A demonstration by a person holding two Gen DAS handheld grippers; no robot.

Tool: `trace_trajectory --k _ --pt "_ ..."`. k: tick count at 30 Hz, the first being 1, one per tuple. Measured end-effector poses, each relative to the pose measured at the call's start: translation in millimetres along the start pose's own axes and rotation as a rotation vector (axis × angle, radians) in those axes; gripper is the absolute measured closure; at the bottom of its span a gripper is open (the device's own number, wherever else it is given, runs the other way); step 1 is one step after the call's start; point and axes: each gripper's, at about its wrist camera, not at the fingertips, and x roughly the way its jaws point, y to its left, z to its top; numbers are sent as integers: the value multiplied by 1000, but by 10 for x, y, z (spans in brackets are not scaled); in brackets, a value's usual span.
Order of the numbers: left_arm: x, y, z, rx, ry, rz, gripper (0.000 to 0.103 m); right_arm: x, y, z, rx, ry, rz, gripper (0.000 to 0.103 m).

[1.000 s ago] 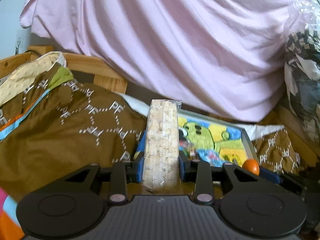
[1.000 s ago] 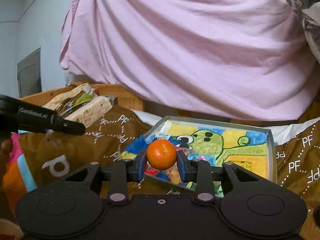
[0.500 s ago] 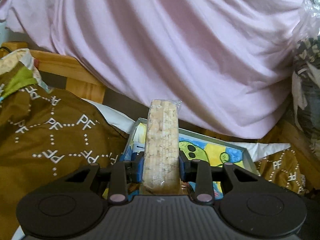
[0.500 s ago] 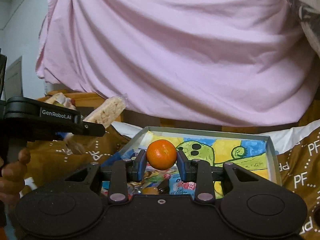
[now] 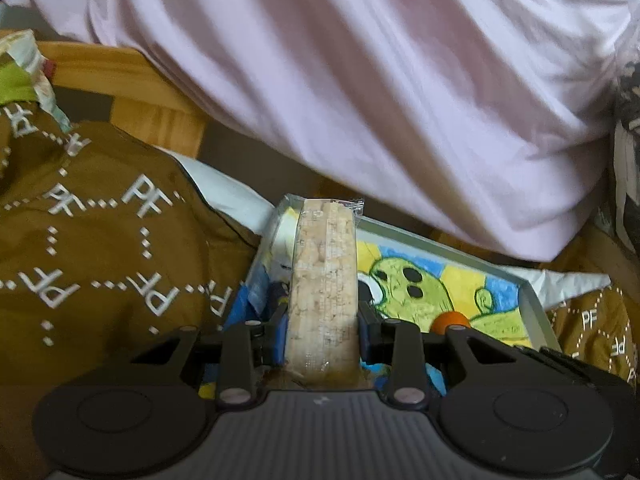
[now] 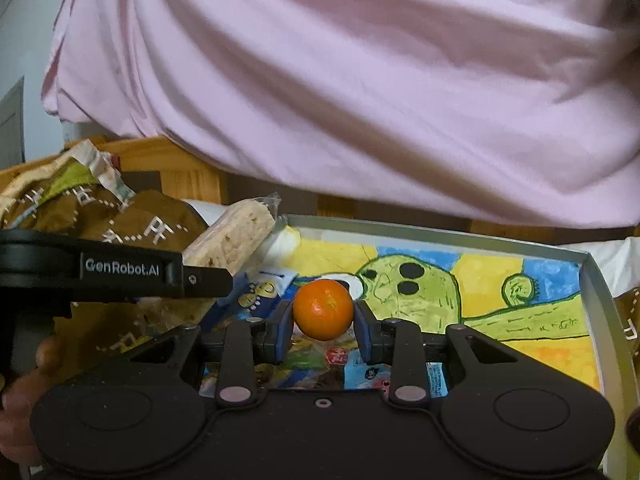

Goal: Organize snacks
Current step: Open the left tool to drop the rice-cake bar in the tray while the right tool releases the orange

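A: Left camera first. The left gripper (image 5: 322, 320) is pinching a wrapped rice bar (image 5: 323, 280) between its two blue pads, the bar pointing straight forward along the fingers, its far end over the near-left corner of the tray (image 5: 532, 300).

B: And the tray's floor?

A: A green cartoon creature painted on yellow and blue. Snack packets (image 5: 260, 292) lie along its left edge, under the bar. A bit of the orange (image 5: 451, 322) peeks out low on the right. The brown blanket (image 5: 100, 240) with white letters carries the tray, and a pink sheet (image 5: 360, 80) hangs behind.

B: Over to the right camera.

A: The right gripper (image 6: 323, 322) is clamped on the orange (image 6: 323, 309), held level above the near-left part of the tray (image 6: 600, 300), over the packets (image 6: 352, 368) there.

B: The other tool's in shot?

A: Yes, the left gripper (image 6: 224, 280) reaches in from the left edge, level, its bar (image 6: 232, 240) angled up toward the tray's far-left corner. A hand (image 6: 24, 392) grips its handle at lower left.
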Motion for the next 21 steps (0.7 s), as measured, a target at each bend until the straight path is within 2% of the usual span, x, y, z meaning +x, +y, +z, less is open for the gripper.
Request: trace_trajectory --k 6,14,21 --pt "80 -4 -45 17 26 -16 67 87 -18 -81 -10 23 -19 68" --pt "99 9 -25 24 43 -16 66 141 16 -119 -19 43 10 67" --pt "93 28 -16 9 56 -19 62 102 3 -99 -9 39 5 60"
